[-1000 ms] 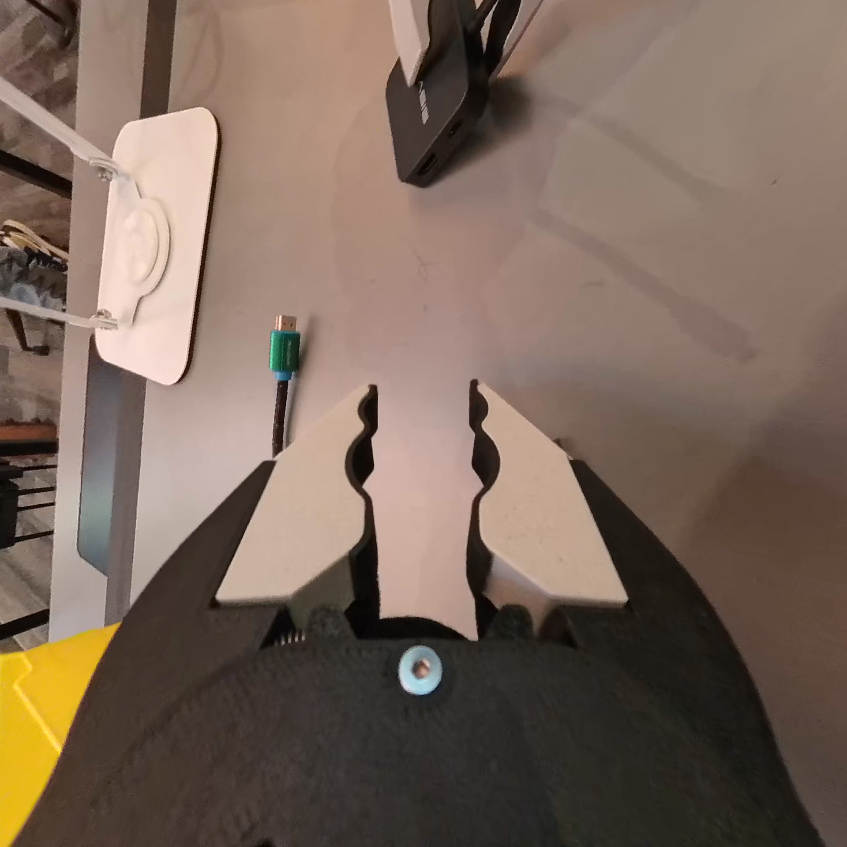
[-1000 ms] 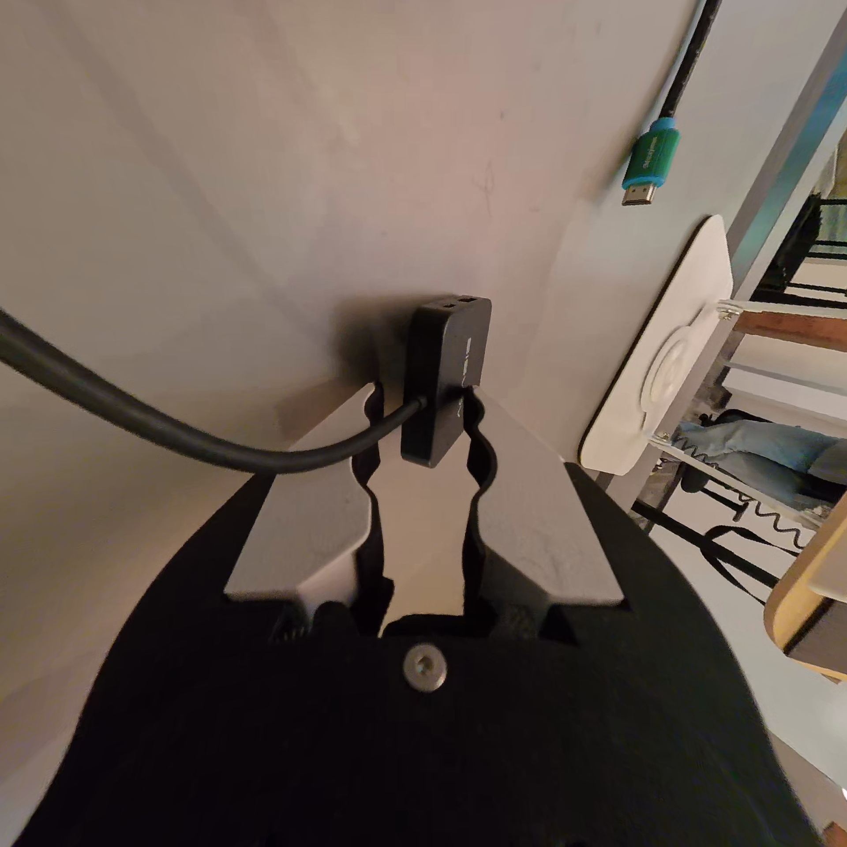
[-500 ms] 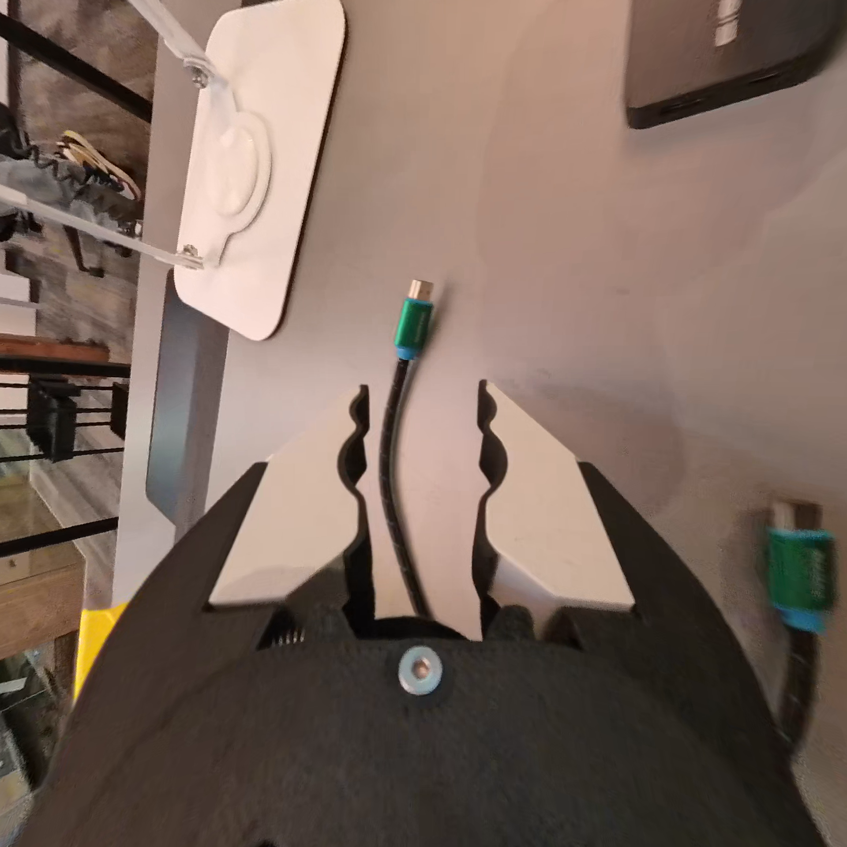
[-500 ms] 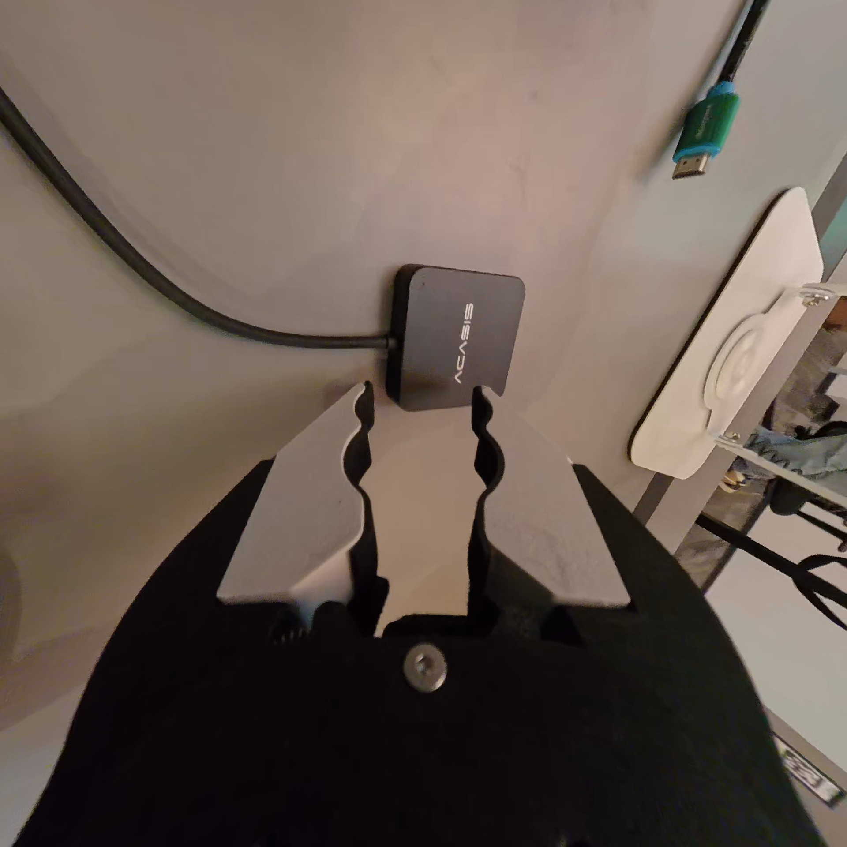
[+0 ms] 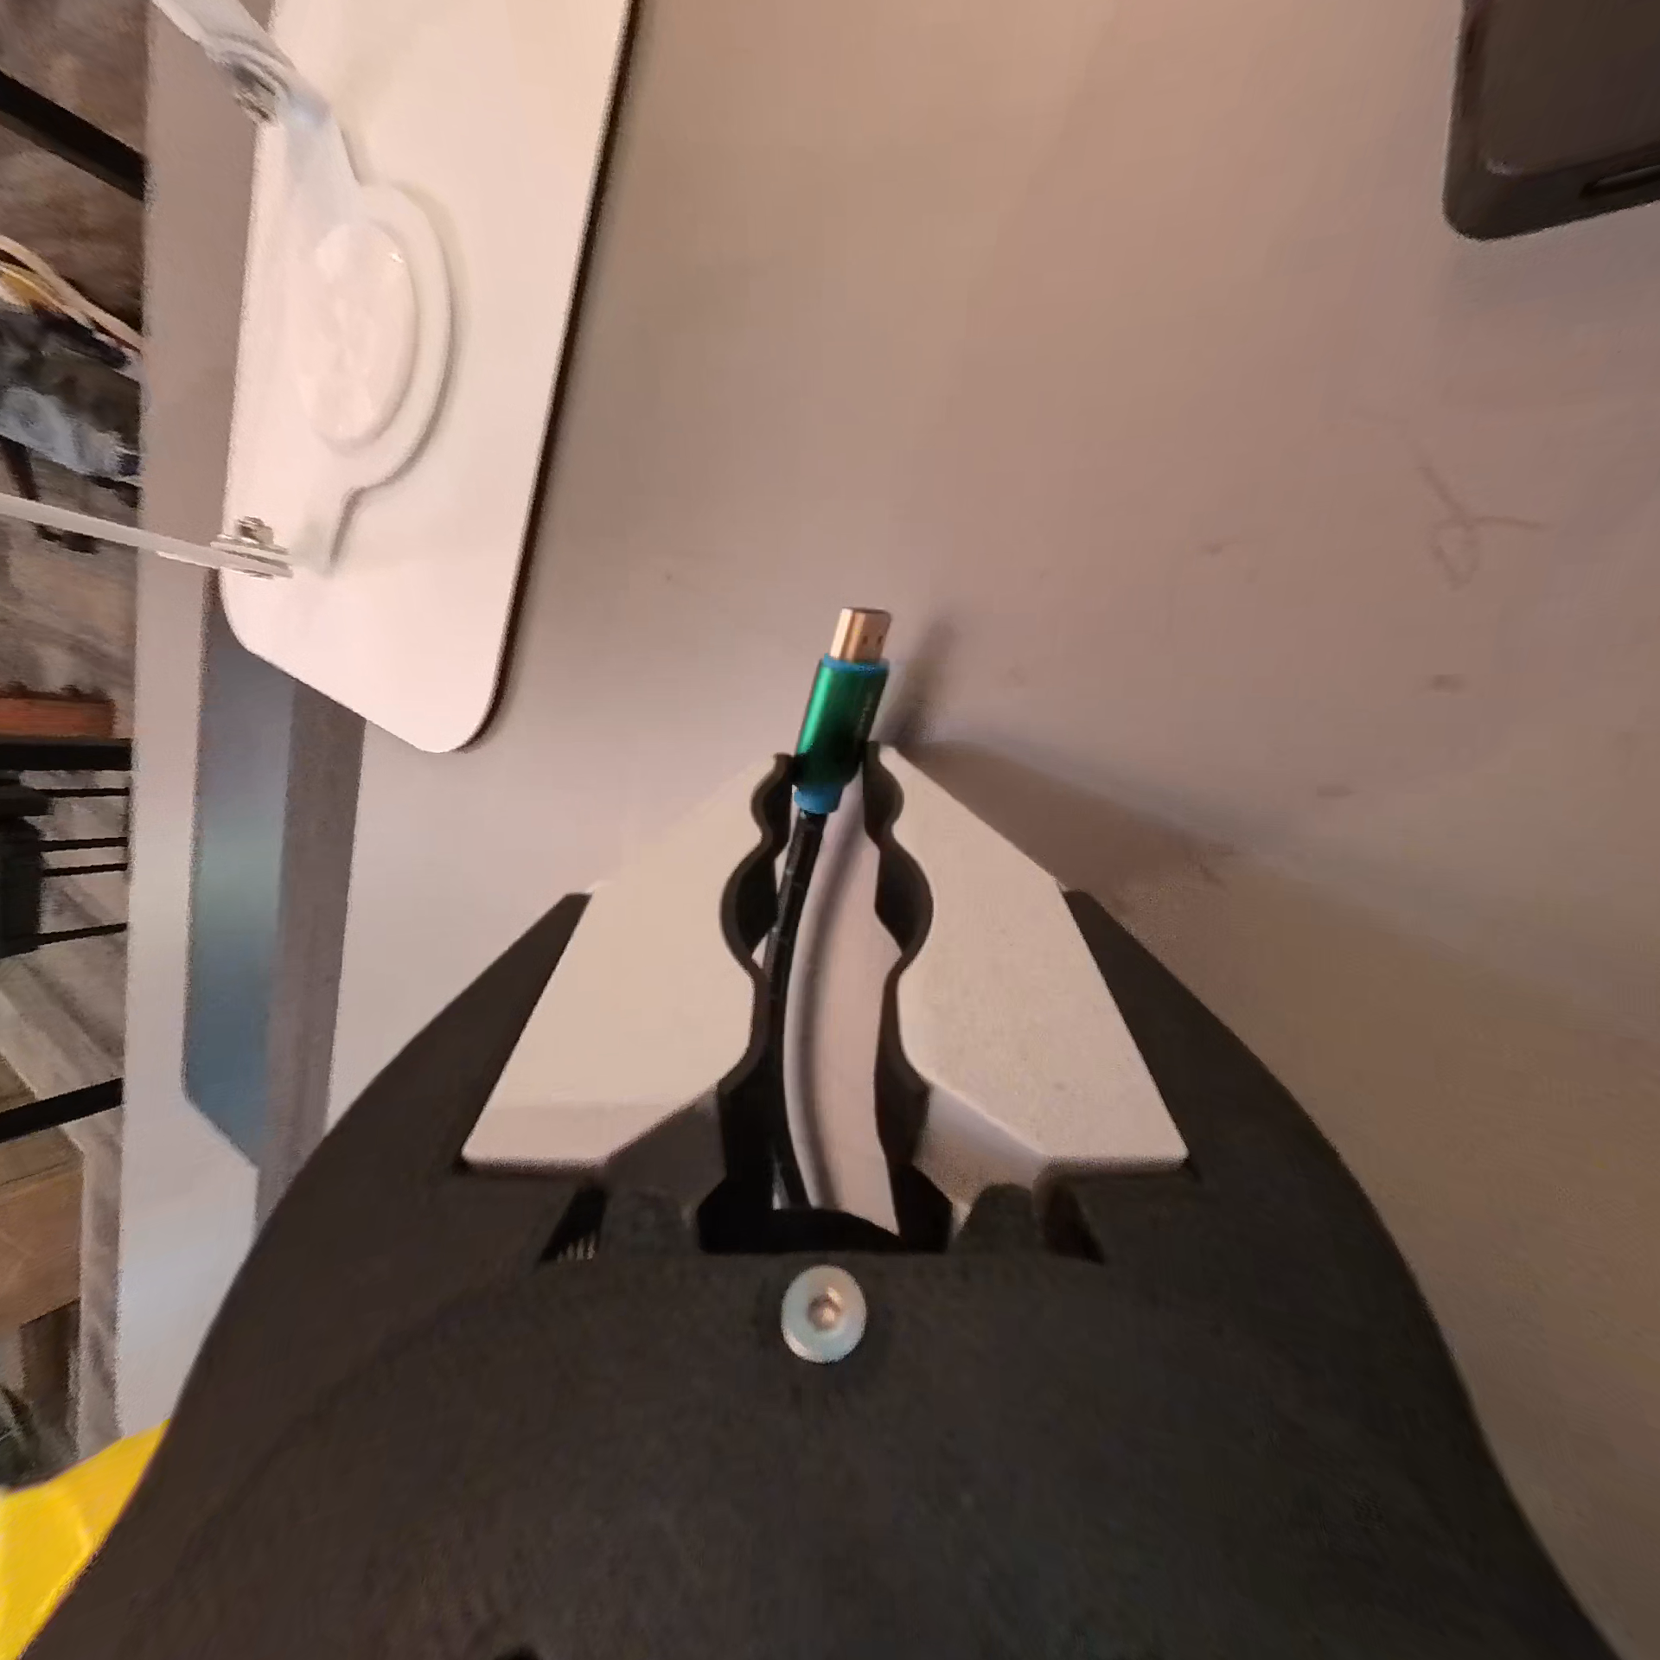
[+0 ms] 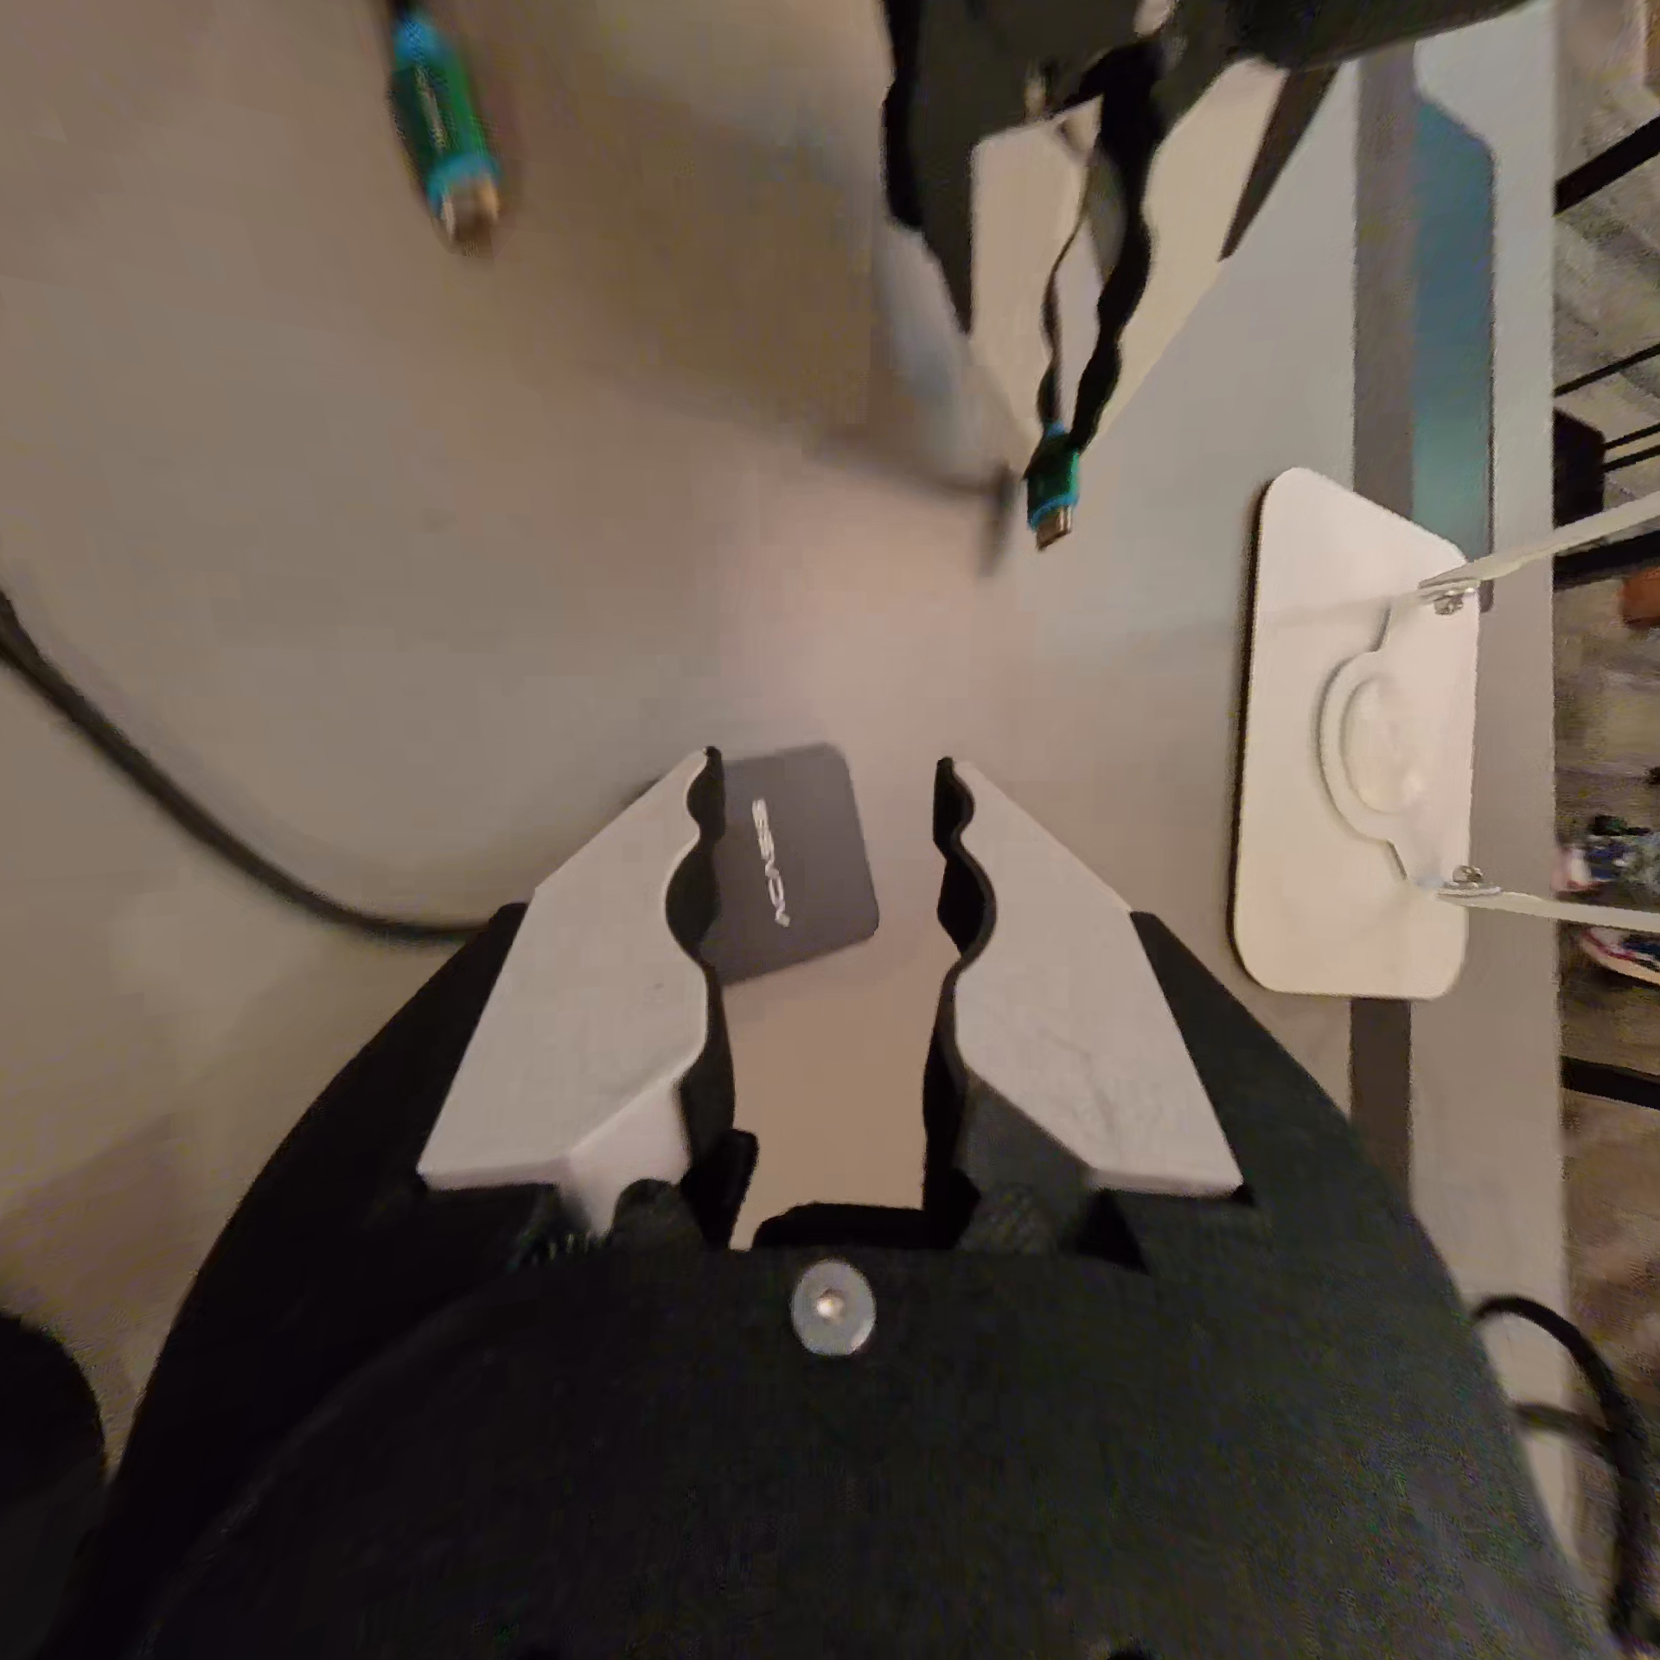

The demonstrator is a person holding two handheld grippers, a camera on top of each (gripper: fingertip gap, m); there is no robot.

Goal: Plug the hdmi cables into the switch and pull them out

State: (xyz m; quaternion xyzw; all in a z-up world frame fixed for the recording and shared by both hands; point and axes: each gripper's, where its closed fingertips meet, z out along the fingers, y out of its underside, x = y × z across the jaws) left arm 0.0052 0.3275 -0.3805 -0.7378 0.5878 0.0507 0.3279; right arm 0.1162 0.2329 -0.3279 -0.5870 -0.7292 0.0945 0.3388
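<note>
My left gripper point(image 5: 831, 763) is closed narrowly on the green HDMI plug point(image 5: 842, 719), pinching its rear end between the white fingertips point(image 5: 719, 808); the gold connector projects forward past the tips and the braided cable point(image 5: 786, 907) runs back between the fingers. The grey table point(image 5: 1168, 449) lies beneath, with a white mounting plate point(image 5: 404, 359) at its left edge and a corner of the black HDMI switch point(image 5: 1563, 108) at upper right. My right gripper point(image 6: 826, 763) stands wide apart and grips nothing; the switch point(image 6: 799, 862) lies flat on the table under the gap, nearer the left finger, its black lead point(image 6: 180, 808) trailing left. A second green HDMI plug point(image 6: 445, 135) lies at upper left, apart from the switch.
</note>
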